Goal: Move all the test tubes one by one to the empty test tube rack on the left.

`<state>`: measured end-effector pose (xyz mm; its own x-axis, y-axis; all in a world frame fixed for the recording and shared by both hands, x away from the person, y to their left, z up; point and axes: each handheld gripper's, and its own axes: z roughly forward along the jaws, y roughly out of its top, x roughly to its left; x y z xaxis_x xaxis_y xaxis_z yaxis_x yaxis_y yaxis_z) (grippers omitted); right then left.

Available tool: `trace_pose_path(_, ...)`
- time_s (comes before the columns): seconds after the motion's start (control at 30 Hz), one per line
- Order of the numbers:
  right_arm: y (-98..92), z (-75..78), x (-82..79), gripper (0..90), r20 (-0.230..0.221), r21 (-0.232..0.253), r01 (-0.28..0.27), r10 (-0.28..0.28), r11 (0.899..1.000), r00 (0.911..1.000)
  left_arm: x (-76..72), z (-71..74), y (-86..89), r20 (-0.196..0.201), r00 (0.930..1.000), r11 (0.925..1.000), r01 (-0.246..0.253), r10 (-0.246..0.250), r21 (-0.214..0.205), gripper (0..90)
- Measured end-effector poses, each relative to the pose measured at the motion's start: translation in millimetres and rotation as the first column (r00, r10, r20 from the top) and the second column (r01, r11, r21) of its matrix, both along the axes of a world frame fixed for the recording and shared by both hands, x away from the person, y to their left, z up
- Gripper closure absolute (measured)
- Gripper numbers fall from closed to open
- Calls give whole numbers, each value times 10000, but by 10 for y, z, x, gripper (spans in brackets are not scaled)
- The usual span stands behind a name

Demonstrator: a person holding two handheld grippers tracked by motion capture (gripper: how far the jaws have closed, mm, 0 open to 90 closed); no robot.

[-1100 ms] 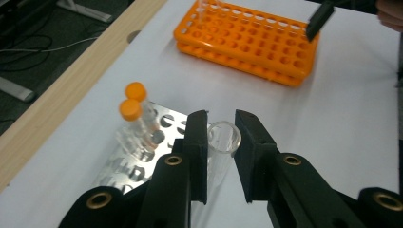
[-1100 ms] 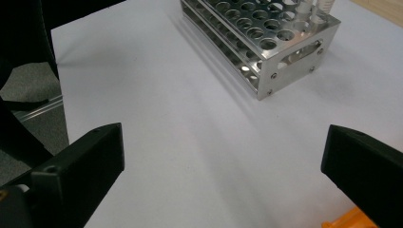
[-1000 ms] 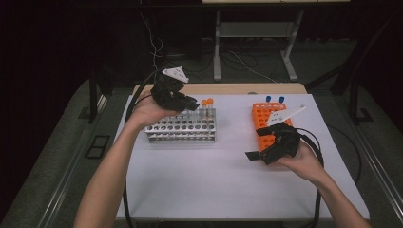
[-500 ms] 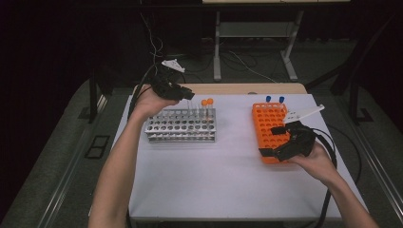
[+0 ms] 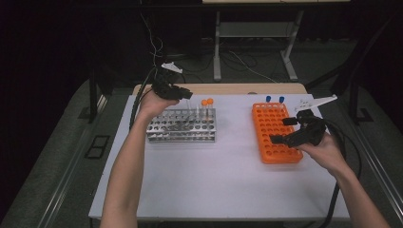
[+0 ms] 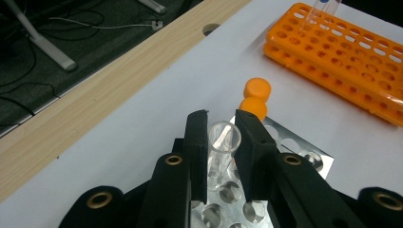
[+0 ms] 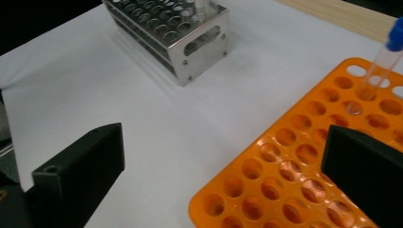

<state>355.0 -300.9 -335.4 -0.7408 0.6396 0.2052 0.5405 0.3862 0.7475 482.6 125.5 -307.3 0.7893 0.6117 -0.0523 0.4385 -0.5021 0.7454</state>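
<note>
My left gripper [image 5: 184, 93] is shut on a clear uncapped test tube [image 6: 222, 147], held upright between its pads above the far side of the metal rack [image 5: 180, 128]. Two orange-capped tubes [image 6: 256, 95] stand in that rack just beyond the jaws. My right gripper [image 5: 280, 130] is open with nothing between its fingers, hovering over the right side of the orange rack [image 5: 275, 128]. In the right gripper view its wide jaws [image 7: 228, 142] frame empty holes of the orange rack [image 7: 304, 161]. Two blue-capped tubes [image 5: 274, 99] stand at that rack's far edge.
Both racks sit on a white table top [image 5: 218, 171], with a wooden strip [image 5: 228, 89] along its far edge. Cables trail from both grippers off the table. Dark floor and a metal stand's legs [image 5: 256, 52] lie beyond.
My right gripper has slid to the right over the orange rack. The left gripper, still holding the tube, has shifted slightly over the far side of the metal rack.
</note>
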Motion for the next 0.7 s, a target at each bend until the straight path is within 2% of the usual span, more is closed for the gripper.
trace_pose_path(0.47, -160, -66, 245, 2, -321, 147, 599, -594, 9981, 9977, 53, -252, -51, -305, 9995, 9998, -12, 18, 207, 742)
trace_pose_path(0.6, -155, -85, 277, 2, -326, 156, 602, -596, 9981, 9977, 55, -290, -47, -387, 9992, 9998, -42, 48, 174, 739)
trace_pose_path(0.7, -155, -97, 300, 2, -321, 186, 640, -633, 9978, 9975, 54, -301, -37, -561, 9984, 10000, -23, 22, -24, 721)
